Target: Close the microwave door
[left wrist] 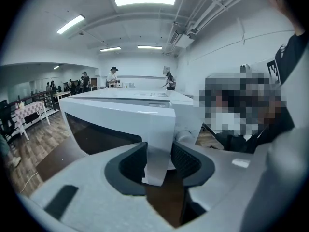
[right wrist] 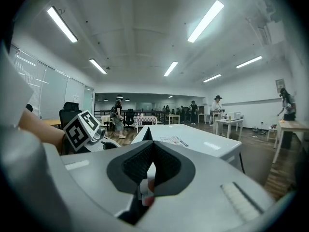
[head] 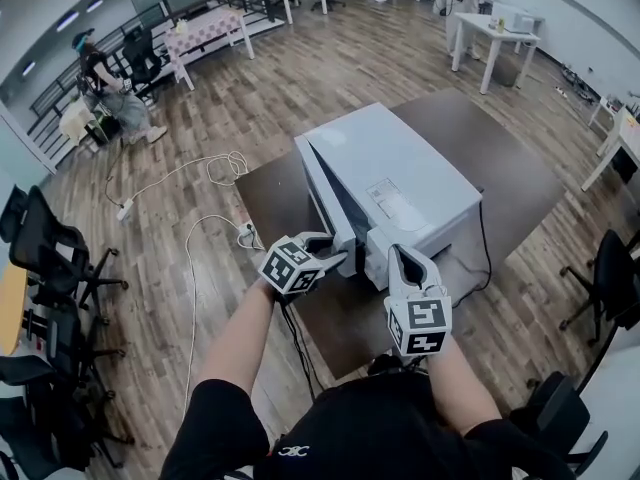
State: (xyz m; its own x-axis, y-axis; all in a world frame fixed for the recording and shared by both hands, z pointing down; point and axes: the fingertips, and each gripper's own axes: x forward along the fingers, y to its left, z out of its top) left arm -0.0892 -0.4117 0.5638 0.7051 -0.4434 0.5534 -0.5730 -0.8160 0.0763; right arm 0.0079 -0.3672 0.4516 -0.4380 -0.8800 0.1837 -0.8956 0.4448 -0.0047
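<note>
A white microwave (head: 400,178) stands on a dark brown table (head: 500,158). Its door (head: 325,203) hangs ajar, swung a little out from the body toward the left. My left gripper (head: 335,258) is at the door's free edge. In the left gripper view that door (left wrist: 120,124) edge runs down between the pads and fills the gap of the left gripper (left wrist: 158,161), which is shut on it. My right gripper (head: 403,258) is beside the microwave's front right part, with its tips together and nothing held. The right gripper (right wrist: 153,151) points along the microwave's top (right wrist: 193,141).
A black cable (head: 487,258) runs down the table's right side. White cords and a power strip (head: 125,209) lie on the wood floor at left. Black office chairs (head: 50,258) stand at far left, white tables (head: 495,33) at the back, and a person (head: 105,88) crouches far off.
</note>
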